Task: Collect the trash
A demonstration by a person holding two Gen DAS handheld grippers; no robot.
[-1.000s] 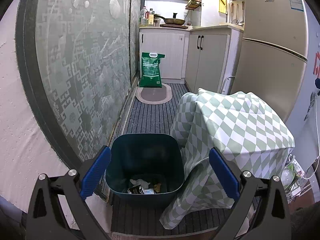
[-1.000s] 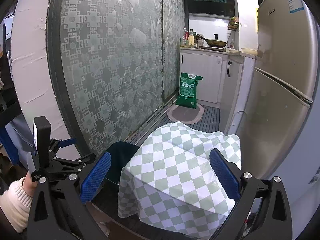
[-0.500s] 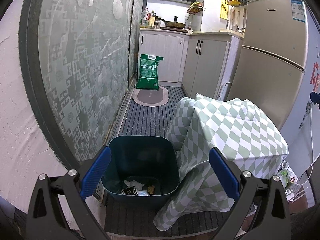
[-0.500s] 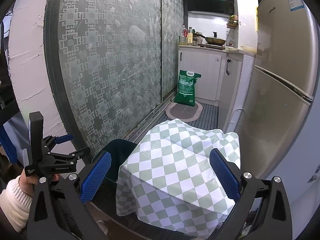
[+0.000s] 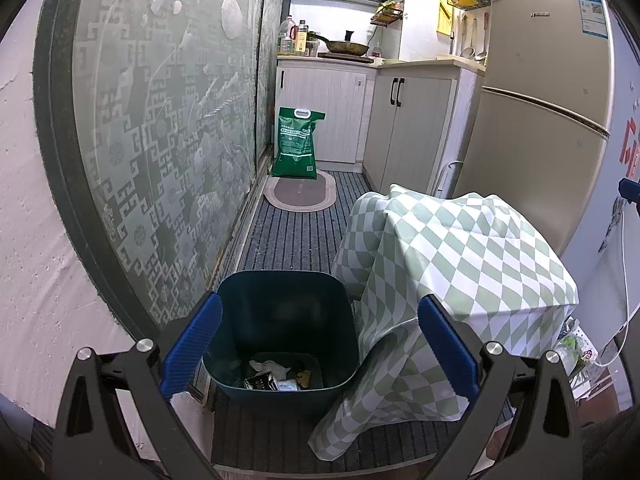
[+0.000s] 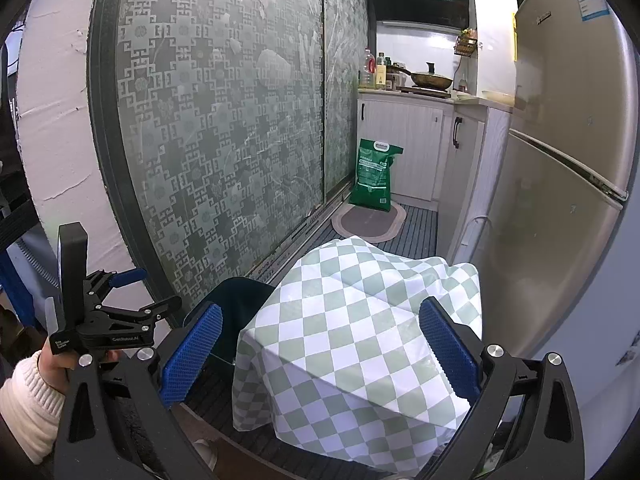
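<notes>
A dark blue trash bin (image 5: 280,300) stands on the striped floor mat beside the sliding glass door. Several pieces of trash (image 5: 276,374) lie at its bottom: crumpled white paper, a dark packet, a brown scrap. My left gripper (image 5: 318,350) is open and empty, above and in front of the bin. My right gripper (image 6: 318,350) is open and empty, held over a small table under a green-and-white checked cloth (image 6: 360,328). The bin's rim (image 6: 240,292) shows left of the cloth in the right wrist view. The left gripper (image 6: 132,292) also shows there, held in a hand.
The covered table (image 5: 452,264) stands right of the bin. A fridge (image 5: 536,128) is at the right, white cabinets (image 5: 404,120) behind. A green bag (image 5: 298,144) and an oval mat (image 5: 300,194) lie at the far end. The patterned glass door (image 5: 160,128) runs along the left.
Both grippers have drawn back and risen a little, so the bin and table look slightly farther. Both stay open and empty. Nothing in the bin has moved.
</notes>
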